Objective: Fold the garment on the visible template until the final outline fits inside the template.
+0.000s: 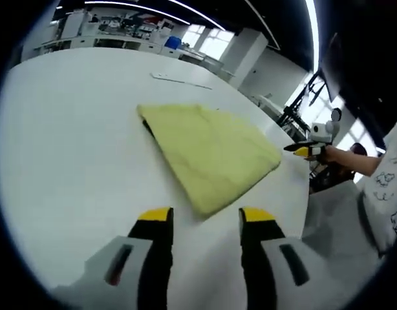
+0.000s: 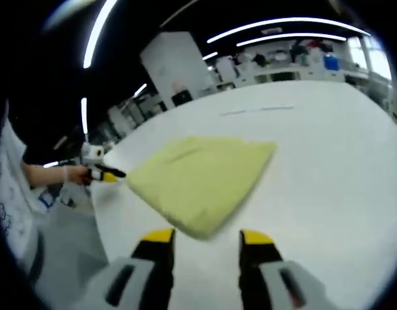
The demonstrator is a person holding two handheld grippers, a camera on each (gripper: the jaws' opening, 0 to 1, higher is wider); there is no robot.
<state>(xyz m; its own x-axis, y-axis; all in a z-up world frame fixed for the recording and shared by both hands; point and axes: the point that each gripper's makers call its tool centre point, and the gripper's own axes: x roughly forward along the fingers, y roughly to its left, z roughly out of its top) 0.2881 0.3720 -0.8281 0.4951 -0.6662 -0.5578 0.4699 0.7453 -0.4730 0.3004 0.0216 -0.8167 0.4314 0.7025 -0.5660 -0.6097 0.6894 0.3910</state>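
Garment (image 1: 211, 155) folded between both parted tools

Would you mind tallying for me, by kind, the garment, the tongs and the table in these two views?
Folded yellow garment: 1
Tongs, left tongs and right tongs: 2
White table: 1
Total: 4

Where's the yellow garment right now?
The folded yellow garment lies flat on the white table, just ahead of the open jaws in both gripper views, near the table's edge.
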